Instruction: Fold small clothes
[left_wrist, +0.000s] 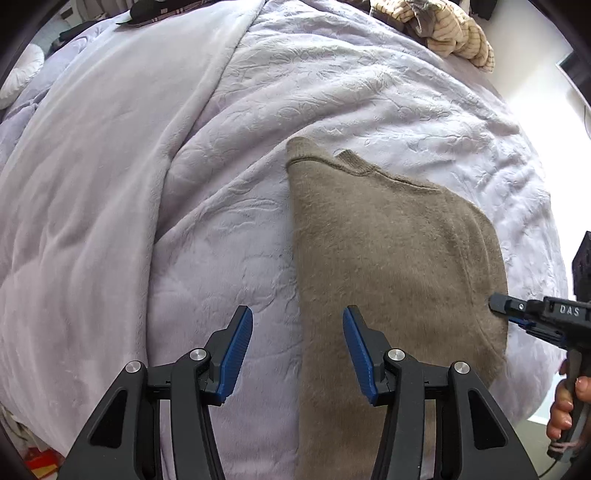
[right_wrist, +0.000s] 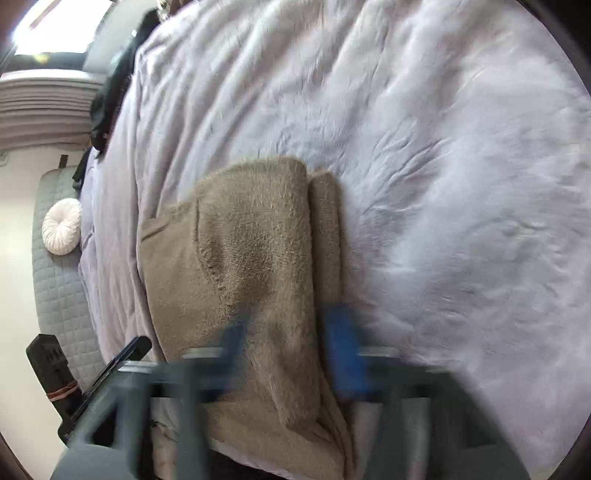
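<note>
Left tool (left_wrist: 297, 345) spread, straddling sweater (left_wrist: 388, 258) edge; right tool (left_wrist: 496, 304) at 3 o'clock, grip unclear; fuzzy knit may slip, fold skews

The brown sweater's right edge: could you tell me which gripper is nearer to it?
Right. The right gripper has its tip at that edge of the brown sweater; the left gripper hangs open over the opposite edge.

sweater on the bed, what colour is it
The sweater is a plain taupe brown, fuzzy, no pattern; clearest in the left wrist view.
</note>
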